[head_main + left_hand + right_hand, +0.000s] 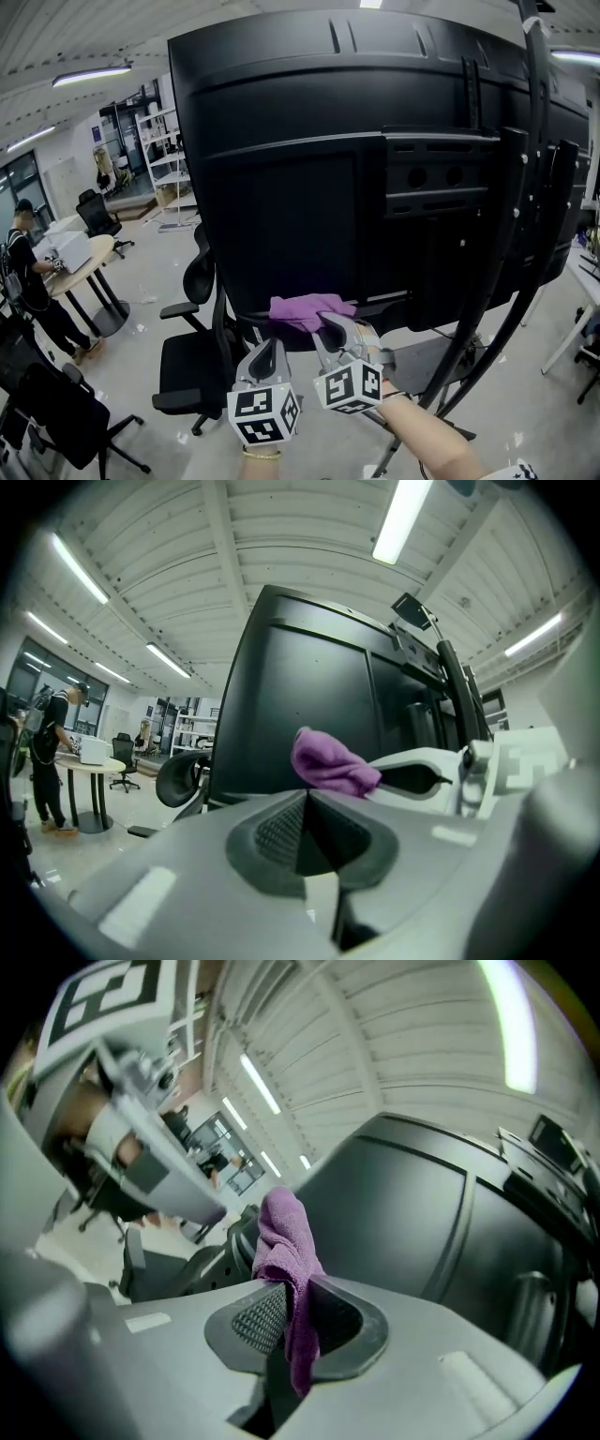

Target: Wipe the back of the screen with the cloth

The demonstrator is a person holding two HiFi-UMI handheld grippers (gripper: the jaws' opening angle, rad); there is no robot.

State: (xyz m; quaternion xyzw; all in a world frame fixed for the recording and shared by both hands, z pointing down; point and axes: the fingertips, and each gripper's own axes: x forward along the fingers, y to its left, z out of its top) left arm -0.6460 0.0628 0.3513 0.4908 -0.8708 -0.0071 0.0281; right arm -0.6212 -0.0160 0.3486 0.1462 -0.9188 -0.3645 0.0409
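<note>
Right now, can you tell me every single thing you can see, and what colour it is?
screen: one, black, back facing us, fills the middle
stand: one, black, right of the screen's back
cloth: one, purple, at the screen's lower edge
office chairs: at least three, black, on the floor at left
round table: one, pale, far left
person: one, in dark clothes, at the table
shelves: one set, white, far back left
ceiling lights: several, white, overhead
left claw: one, grey, shut and empty
right claw: one, grey, shut on the cloth
forearm: one, bare, behind the right claw
</note>
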